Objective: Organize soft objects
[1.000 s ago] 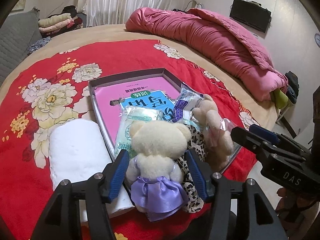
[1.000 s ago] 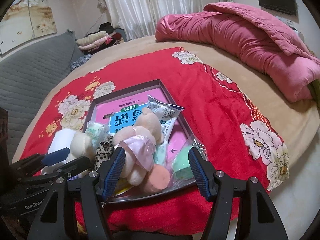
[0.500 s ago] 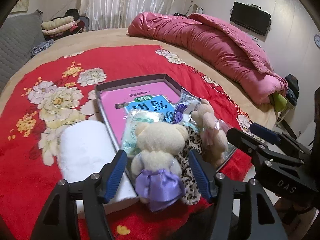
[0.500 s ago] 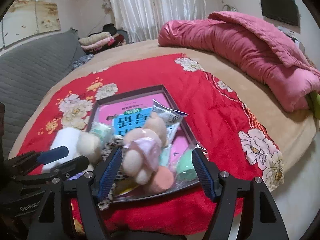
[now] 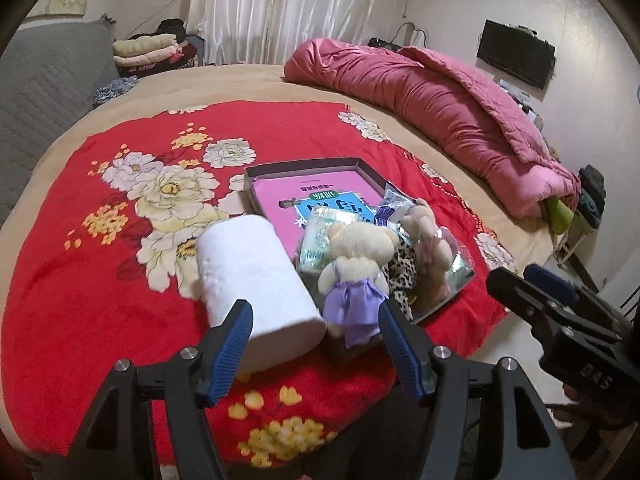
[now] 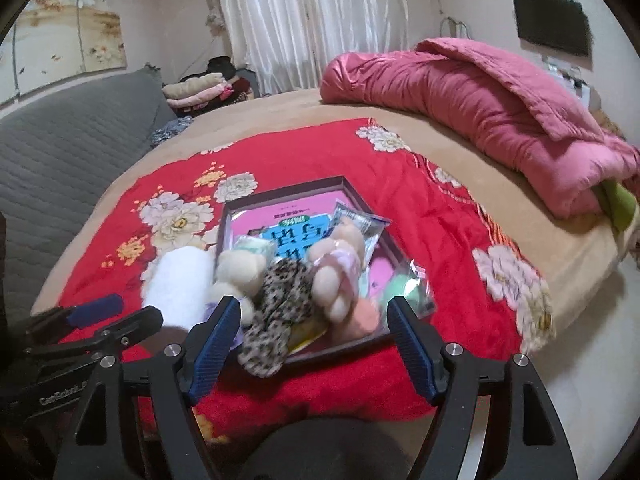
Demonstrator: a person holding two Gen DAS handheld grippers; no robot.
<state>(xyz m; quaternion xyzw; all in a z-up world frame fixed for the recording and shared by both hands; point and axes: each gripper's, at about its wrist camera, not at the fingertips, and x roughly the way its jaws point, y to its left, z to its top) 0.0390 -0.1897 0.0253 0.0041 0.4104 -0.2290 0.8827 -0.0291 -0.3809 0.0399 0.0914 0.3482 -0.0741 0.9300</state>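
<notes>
Both your grippers, left (image 5: 312, 344) and right (image 6: 314, 338), gape empty, the right's jaws just widening, low-centre before the fuzzy plush bears (image 5: 356, 256) heaped in the flat tray (image 5: 304, 168) beside a cylindrical white roll (image 5: 252, 276).

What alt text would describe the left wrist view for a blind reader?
The open left gripper hangs empty above a red floral blanket. Ahead, a tray holds a cream teddy bear and packets, beside a white towel roll.

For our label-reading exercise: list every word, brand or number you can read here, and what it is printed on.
"GenRobot": on the black left gripper body, right wrist view; the end is cut off.
"DAS": on the black right gripper body, blurred, seemingly upside down.
Pink-and-blue booklet in the dark tray: large Chinese characters, upside down, unreadable.
Plastic packets: too small.
</notes>
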